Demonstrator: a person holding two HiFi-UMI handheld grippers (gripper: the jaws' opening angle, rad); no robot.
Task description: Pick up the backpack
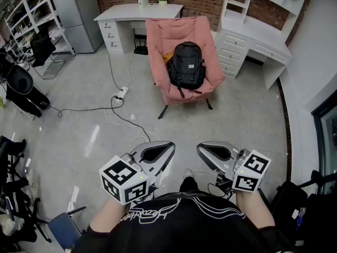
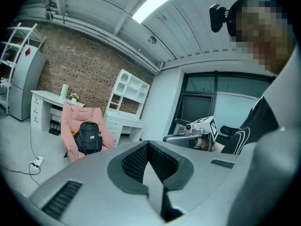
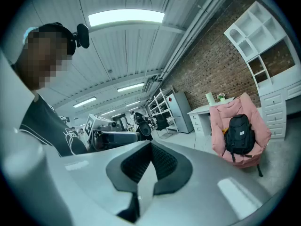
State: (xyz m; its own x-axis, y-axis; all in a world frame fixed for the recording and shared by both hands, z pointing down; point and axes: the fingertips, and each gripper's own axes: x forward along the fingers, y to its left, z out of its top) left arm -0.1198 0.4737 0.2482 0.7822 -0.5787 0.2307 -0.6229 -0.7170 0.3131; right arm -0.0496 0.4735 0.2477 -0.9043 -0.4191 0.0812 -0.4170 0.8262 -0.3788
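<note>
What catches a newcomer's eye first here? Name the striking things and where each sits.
The black backpack stands out most, propped upright on the seat of the pink armchair in the middle of the room. At the bottom of the head view, the left gripper and right gripper hover side by side, fingers shut on nothing, far from the chair.

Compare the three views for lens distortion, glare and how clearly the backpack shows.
Head view: even light, sharp, slight bending at the edges; backpack clear on the pink armchair. Left gripper view: heavy fisheye, dark corners, ceiling light blown out; backpack small. Right gripper view: same fisheye, bright ceiling panel, backpack small but sharp.
</note>
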